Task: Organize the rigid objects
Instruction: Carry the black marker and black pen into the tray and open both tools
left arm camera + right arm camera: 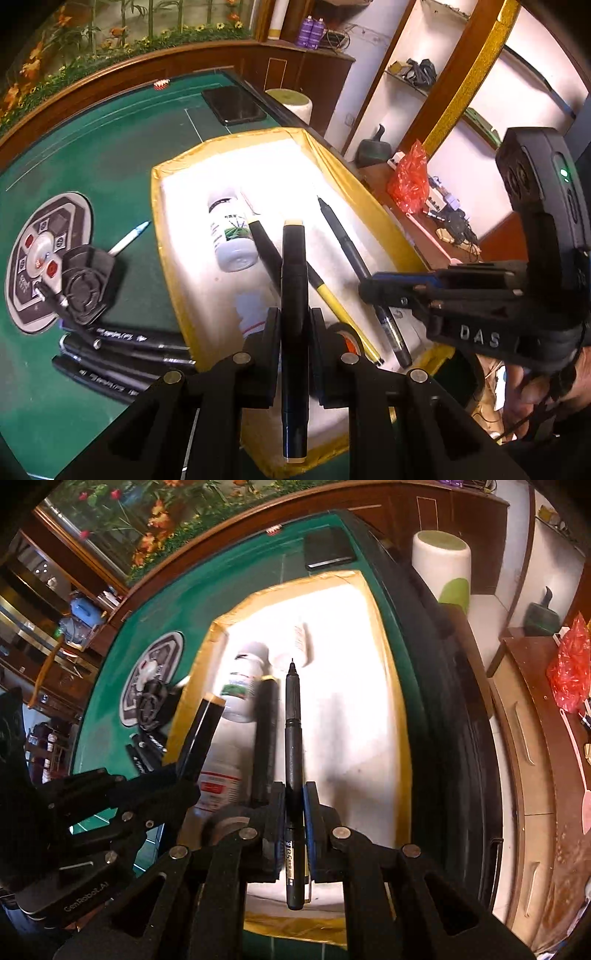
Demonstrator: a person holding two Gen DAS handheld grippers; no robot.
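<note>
Both claws down-tilted, clamping pens.

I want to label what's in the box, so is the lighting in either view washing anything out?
Left wrist view: the box floor glares white around the white bottle. Right wrist view: the same blowout at the far end; the fineliner pen stays sharp, edges bend with fisheye.
</note>
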